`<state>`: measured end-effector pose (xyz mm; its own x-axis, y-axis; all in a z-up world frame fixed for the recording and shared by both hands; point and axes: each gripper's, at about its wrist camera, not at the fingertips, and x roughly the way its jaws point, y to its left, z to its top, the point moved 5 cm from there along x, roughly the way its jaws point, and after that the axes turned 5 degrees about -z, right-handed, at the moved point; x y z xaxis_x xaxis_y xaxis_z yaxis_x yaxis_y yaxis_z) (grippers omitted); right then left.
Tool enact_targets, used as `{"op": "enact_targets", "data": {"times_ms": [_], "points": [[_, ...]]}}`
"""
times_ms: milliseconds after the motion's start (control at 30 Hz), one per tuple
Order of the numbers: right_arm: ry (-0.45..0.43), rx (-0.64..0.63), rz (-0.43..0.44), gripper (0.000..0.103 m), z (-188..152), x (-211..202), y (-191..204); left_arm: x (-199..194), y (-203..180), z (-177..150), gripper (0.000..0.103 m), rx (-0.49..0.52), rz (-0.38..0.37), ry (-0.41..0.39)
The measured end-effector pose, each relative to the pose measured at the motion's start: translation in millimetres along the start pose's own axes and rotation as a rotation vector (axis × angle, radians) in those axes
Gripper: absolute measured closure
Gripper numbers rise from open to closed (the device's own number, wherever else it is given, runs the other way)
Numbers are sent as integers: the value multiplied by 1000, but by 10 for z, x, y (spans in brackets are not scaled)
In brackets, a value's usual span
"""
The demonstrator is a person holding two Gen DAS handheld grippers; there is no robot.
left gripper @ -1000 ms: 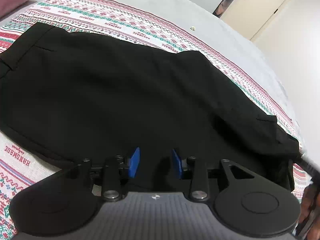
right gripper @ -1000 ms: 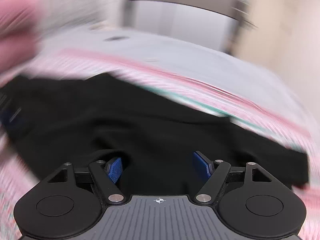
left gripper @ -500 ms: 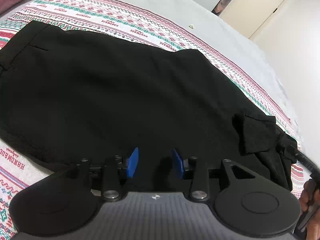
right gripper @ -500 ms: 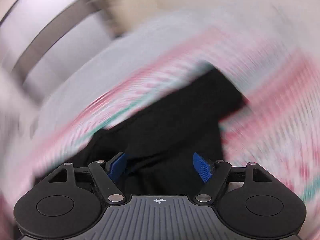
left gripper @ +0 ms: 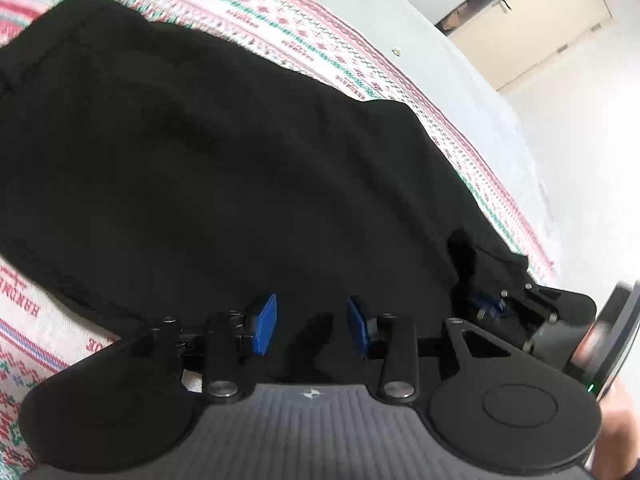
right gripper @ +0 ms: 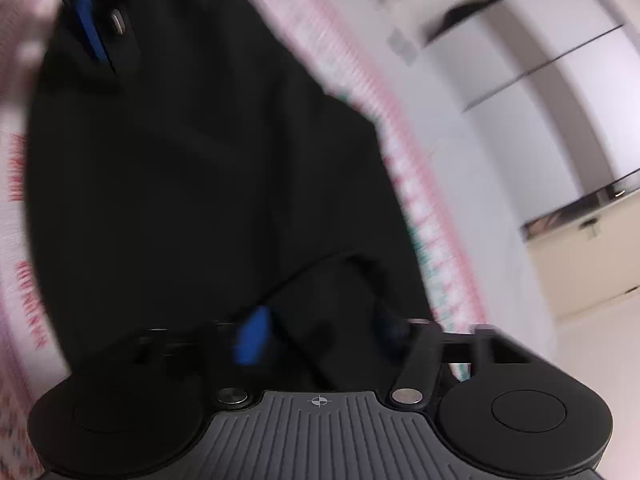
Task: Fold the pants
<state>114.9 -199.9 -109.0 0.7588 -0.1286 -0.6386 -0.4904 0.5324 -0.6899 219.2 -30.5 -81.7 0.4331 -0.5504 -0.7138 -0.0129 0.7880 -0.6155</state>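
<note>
Black pants (left gripper: 240,160) lie spread across a patterned cloth (left gripper: 320,32) on a bed. My left gripper (left gripper: 312,326) sits over the pants' near edge. Its blue pads are apart, with dark fabric under and between them and no visible pinch. My right gripper (left gripper: 488,304) is at the leg end on the right. In the blurred right wrist view, the right gripper (right gripper: 320,332) has its jaws closing on a raised fold of the pants (right gripper: 200,160), with fabric between the pads. The left gripper's blue pad (right gripper: 88,28) shows at the top left of that view.
Grey bedding (left gripper: 400,12) lies beyond the cloth. A cream door (left gripper: 552,20) and white walls stand behind it. A person's hand (left gripper: 620,440) shows at the lower right. The cloth's edge (right gripper: 420,208) runs just right of the leg end.
The right gripper swung to the leg end and its jaws narrowed around a fold there. The leg end bunched up. The left gripper rolled slightly and stayed in place.
</note>
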Motion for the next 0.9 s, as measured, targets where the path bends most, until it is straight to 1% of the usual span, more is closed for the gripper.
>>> {"op": "enact_targets", "data": {"times_ms": [33,67,100,133,200,267,300,367,400,433,467,500,533,567,600,633,667,700,733,767,800,833,867,900], "points": [[56,35,30,95,61,102,-37,-9,17,7,38,-17,-12,10],[89,103,47,97,109,163,-125,-21,31,13,38,-32,-21,18],[102,220,67,98,160,177,-294,-31,47,22,38,-47,-31,24],[94,362,87,98,217,144,-483,-39,61,31,38,-64,-43,29],[46,670,158,98,311,17,-892,-50,89,48,38,-88,-57,35],[-6,913,219,98,434,-57,-1216,-65,116,62,38,-111,-63,34],[-22,1003,243,97,499,-60,-1326,-71,128,65,38,-121,-65,31],[-25,1178,296,97,666,0,-1476,-100,163,90,38,-138,-70,27],[-18,1229,326,97,756,54,-1484,-126,184,89,38,-145,-72,23],[-5,1264,348,92,846,128,-1454,-144,203,98,38,-152,-71,19],[30,1294,371,88,923,230,-1385,-160,221,103,38,-159,-72,16],[83,1307,401,85,1004,310,-1290,-177,234,105,38,-168,-74,16],[142,1310,448,84,1081,403,-1196,-190,240,110,38,-173,-78,17],[160,1313,505,83,1130,420,-1111,-196,231,109,38,-176,-80,16],[140,1304,568,79,1159,393,-1039,-209,229,109,38,-175,-78,14],[112,1285,611,77,1170,344,-1022,-220,227,110,38,-173,-77,13],[85,1267,621,75,1130,278,-1032,-219,221,112,38,-173,-78,13],[58,1247,596,71,1050,199,-1077,-217,221,110,38,-175,-77,13],[42,1233,549,66,977,159,-1134,-213,236,112,38,-176,-76,15],[23,1210,483,63,838,62,-1166,-210,246,113,38,-177,-74,16],[3,1184,408,53,719,-15,-1201,-205,247,110,38,-180,-74,17],[-5,1182,361,47,626,-2,-1263,-204,248,109,38,-185,-75,16],[-4,1213,322,47,437,4,-1352,-203,244,113,38,-187,-76,16],[6,1241,287,47,297,154,-1445,-202,235,114,38,-186,-78,16]]}}
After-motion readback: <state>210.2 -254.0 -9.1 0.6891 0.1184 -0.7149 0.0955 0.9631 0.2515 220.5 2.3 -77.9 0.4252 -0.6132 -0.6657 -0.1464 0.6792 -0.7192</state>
